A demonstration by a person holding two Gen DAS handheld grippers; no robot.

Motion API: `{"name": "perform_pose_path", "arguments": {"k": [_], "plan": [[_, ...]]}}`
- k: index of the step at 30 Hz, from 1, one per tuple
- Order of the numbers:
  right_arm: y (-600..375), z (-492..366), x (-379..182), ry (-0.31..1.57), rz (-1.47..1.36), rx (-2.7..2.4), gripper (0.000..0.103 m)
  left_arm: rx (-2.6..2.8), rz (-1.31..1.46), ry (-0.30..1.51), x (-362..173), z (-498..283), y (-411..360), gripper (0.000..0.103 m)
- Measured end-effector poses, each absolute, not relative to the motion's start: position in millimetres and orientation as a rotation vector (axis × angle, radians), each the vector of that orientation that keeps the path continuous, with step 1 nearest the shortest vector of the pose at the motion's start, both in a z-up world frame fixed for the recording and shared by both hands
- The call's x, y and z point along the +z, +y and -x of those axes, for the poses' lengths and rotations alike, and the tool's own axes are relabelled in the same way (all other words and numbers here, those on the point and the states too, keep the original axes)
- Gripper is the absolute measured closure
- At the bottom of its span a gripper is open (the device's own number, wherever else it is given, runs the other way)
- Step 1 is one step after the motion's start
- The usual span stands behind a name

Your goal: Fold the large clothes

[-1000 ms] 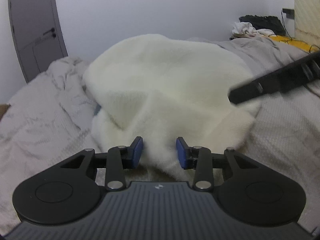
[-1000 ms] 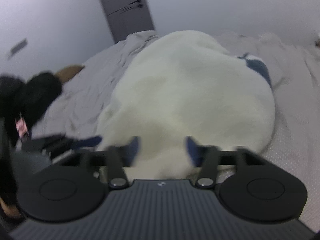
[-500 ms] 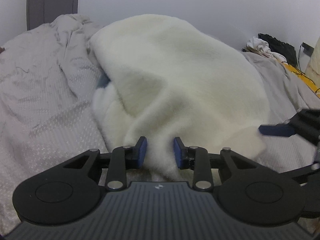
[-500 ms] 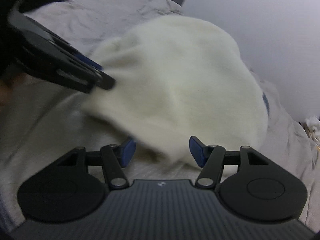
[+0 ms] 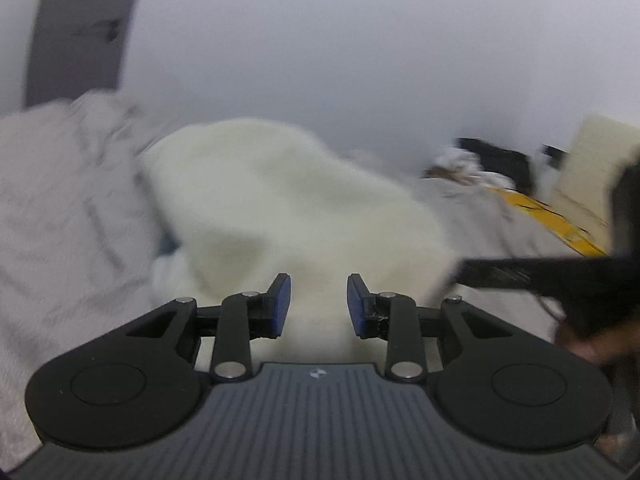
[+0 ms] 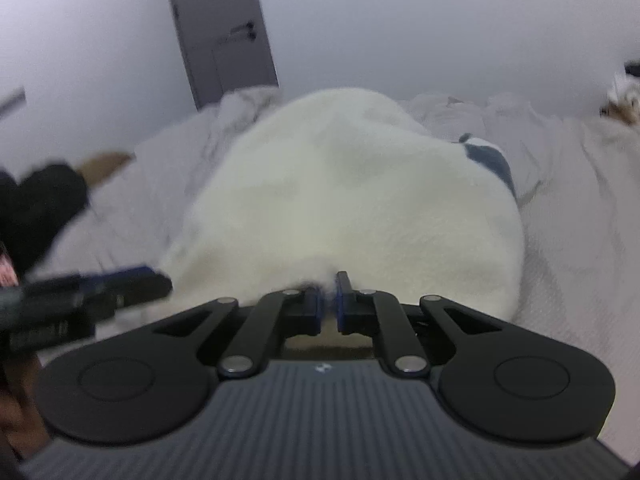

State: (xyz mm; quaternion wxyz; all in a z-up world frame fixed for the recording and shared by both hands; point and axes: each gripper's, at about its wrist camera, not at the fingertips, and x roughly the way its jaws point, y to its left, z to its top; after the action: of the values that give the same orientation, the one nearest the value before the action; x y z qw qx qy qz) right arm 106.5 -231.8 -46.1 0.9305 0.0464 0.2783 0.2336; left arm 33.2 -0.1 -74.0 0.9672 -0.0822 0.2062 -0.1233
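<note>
While right claw [image 6: 329, 300] pinches, fleece [image 6: 352, 200] stretches doorward.

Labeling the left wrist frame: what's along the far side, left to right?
Grey door → rumpled grey bedding → white fleece garment → clothes pile → yellow item → right gripper, blurred.

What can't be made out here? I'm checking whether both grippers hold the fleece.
- Left gripper, left view: jaws apart; its fingertips meet the fleece, but a grip isn't shown.
- Right gripper, right view: jaws nearly closed on the fleece edge; how much cloth is pinched is hidden by the fingers.
- Blue patch, right view: mostly under the fleece, so whether it's part of the garment is unclear.
- Both views are motion-blurred.
</note>
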Motion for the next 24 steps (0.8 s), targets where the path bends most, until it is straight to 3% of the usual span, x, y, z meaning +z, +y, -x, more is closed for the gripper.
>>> {"name": "perform_pose_path", "arguments": {"k": [1, 3, 11, 18, 24], "plan": [[-233, -107, -46, 0.571, -0.109, 0.479, 0.093, -0.280, 0.134, 0.401, -73, -28, -9, 0.064], [-234, -107, -44, 0.576, -0.123, 0.479, 0.093, -0.302, 0.053, 0.368, -73, -19, -28, 0.042], [-245, -102, -43, 0.552, -0.232, 0.486, 0.093, -0.003, -0.252, 0.320, -104, -32, -82, 0.040], [-242, -95, -42, 0.500, -0.199, 0.418, 0.093, 0.204, -0.080, 0.350, -97, -37, -44, 0.027], [-218, -87, -48, 0.465, -0.031, 0.306, 0.089, 0.241, -0.037, 0.321, -87, -26, -35, 0.027]]}}
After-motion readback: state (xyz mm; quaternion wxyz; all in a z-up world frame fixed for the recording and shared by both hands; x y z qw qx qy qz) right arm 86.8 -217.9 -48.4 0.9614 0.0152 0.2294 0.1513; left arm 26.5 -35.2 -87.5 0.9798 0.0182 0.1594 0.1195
